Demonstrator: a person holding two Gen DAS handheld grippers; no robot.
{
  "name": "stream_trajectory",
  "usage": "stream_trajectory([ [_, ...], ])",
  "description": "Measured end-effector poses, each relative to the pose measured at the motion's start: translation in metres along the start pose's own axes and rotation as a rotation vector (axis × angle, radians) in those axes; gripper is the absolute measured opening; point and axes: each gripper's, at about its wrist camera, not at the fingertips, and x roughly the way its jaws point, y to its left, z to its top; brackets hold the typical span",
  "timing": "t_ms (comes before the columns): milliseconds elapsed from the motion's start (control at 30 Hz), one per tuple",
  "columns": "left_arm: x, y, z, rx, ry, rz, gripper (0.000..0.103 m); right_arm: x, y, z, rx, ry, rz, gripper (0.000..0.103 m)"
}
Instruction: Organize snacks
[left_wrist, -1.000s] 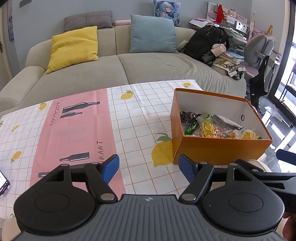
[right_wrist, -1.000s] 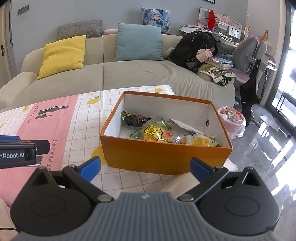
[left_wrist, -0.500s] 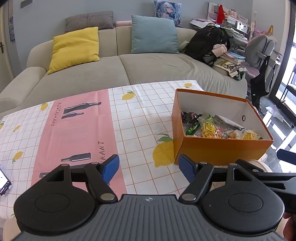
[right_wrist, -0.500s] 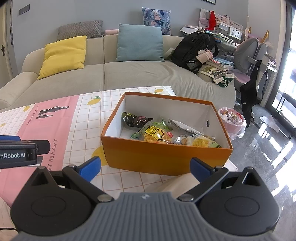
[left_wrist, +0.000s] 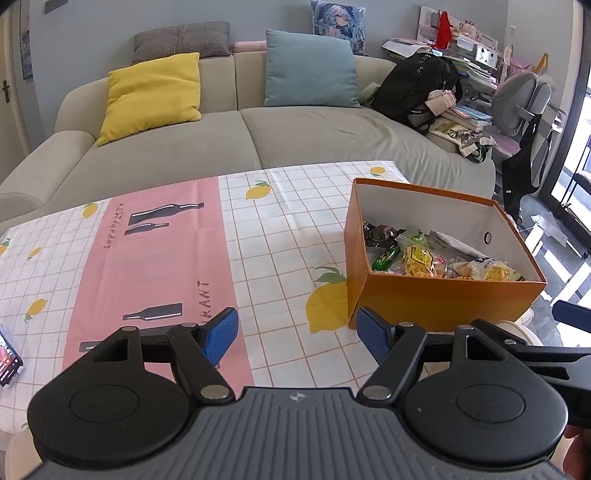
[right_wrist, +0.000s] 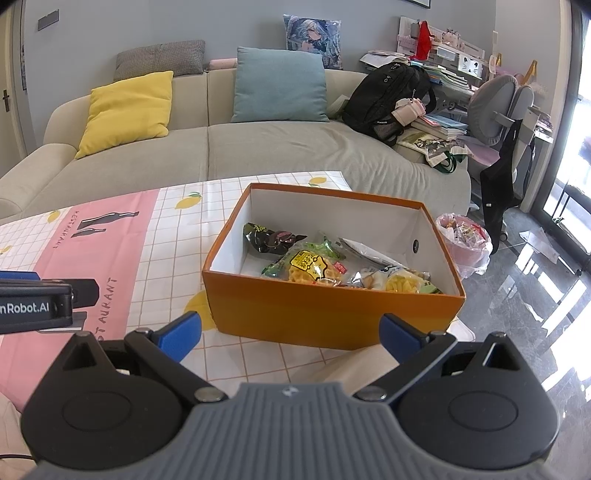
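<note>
Almost nothing has moved since the earlier frames; both views sit slightly steadier. Snack packets (right_wrist: 317, 266) fill the open orange cardboard box (right_wrist: 332, 314) at frame centre, its near wall hiding their lower parts. A phone (left_wrist: 9, 360) is cut off at lower left. Left gripper (left_wrist: 297, 332) and right gripper (right_wrist: 290, 334) hover over the lemon-print counter (left_wrist: 273, 236), jaws wide apart, holding nothing.
</note>
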Motion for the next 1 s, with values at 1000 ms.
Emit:
stream_trajectory([
  [1000,-0.0052,0.0040,-0.0009,-0.003,-0.021,-0.019,0.086,0.0062,0.0025,-0.0022,-0.004,0.022,0.015,0.100],
])
